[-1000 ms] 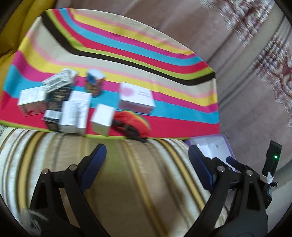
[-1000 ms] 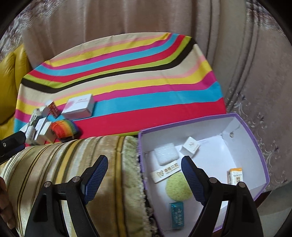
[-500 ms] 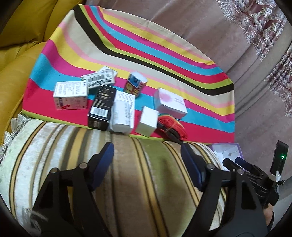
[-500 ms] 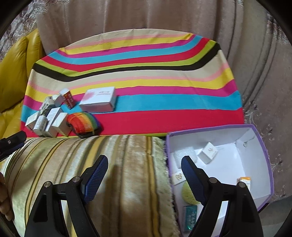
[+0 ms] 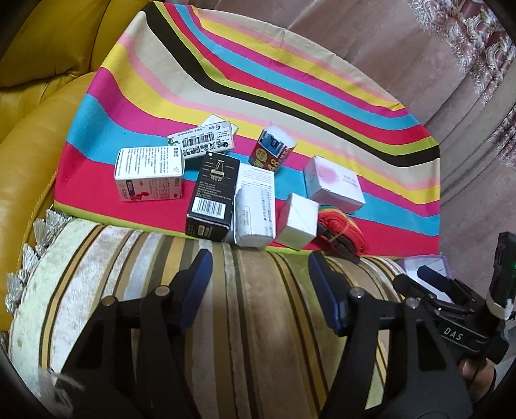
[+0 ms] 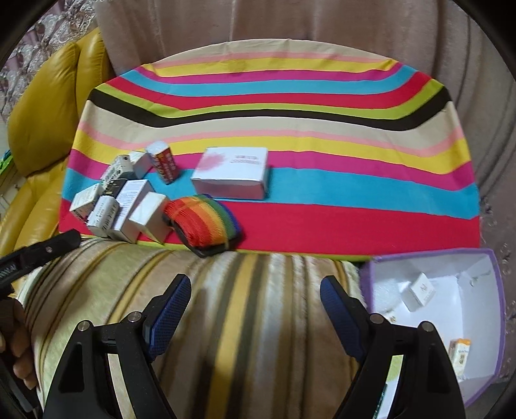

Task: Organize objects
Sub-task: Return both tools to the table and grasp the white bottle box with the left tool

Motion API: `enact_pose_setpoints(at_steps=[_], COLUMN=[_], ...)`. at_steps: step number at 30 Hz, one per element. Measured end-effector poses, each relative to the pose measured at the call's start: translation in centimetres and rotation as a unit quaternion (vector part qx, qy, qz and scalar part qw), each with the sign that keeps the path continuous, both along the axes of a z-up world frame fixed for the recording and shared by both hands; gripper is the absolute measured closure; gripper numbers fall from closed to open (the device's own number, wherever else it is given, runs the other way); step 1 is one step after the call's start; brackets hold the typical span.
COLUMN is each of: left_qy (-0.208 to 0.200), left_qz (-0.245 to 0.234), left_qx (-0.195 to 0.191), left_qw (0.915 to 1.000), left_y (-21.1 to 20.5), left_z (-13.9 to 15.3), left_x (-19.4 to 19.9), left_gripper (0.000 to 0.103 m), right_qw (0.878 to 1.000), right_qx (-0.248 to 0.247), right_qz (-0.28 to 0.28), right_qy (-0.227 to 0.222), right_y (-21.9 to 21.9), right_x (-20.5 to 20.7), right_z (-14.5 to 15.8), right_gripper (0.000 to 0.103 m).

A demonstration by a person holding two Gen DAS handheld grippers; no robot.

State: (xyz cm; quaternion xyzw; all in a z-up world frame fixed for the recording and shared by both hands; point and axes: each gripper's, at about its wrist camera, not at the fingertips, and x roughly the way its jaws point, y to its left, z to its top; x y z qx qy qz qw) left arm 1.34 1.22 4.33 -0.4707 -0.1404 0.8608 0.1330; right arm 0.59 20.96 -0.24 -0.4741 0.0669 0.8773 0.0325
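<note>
Several small boxes lie in a cluster on the striped cloth (image 5: 290,80): a black box (image 5: 213,196), a white cube box (image 5: 296,222), a white box with a pink mark (image 5: 333,183), a red and blue pack (image 5: 272,151) and a rainbow strap roll (image 6: 203,219). My left gripper (image 5: 258,277) is open and empty above the striped cushion (image 5: 251,322), just short of the cluster. My right gripper (image 6: 254,299) is open and empty over the same cushion (image 6: 242,306). The purple-rimmed white box (image 6: 496,309) at the right holds a few small items.
A yellow leather sofa (image 5: 35,96) borders the cloth on the left. Beige curtains (image 6: 290,22) hang behind the cloth. The cushion's fringe (image 5: 29,254) hangs at its left end. The right gripper also shows in the left wrist view (image 5: 451,309).
Both grippers have swung left. The box cluster has come closer and more central in the left view. The purple box has slid toward the right edge of the right view.
</note>
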Motion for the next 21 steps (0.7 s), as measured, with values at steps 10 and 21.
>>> enact_pose_setpoints(at_steps=[10, 21], left_qy=[-0.015, -0.023], left_qz=[0.007, -0.003], left_qx=[-0.037, -0.077], left_qw=[0.9992, 0.9968], left_y=[0.5, 1.9], left_z=[-0.8, -1.6], left_x=[-3.1, -4.2], left_gripper=[0.043, 0.048], right_qw=[0.999, 0.995], right_qx=[-0.035, -0.066], right_qz=[0.040, 0.070], right_qy=[-0.008, -0.028], right_y=[-1.3, -1.8], right_x=[-3.5, -7.1], right_z=[-1.1, -2.5], right_gripper=[0.020, 0.019])
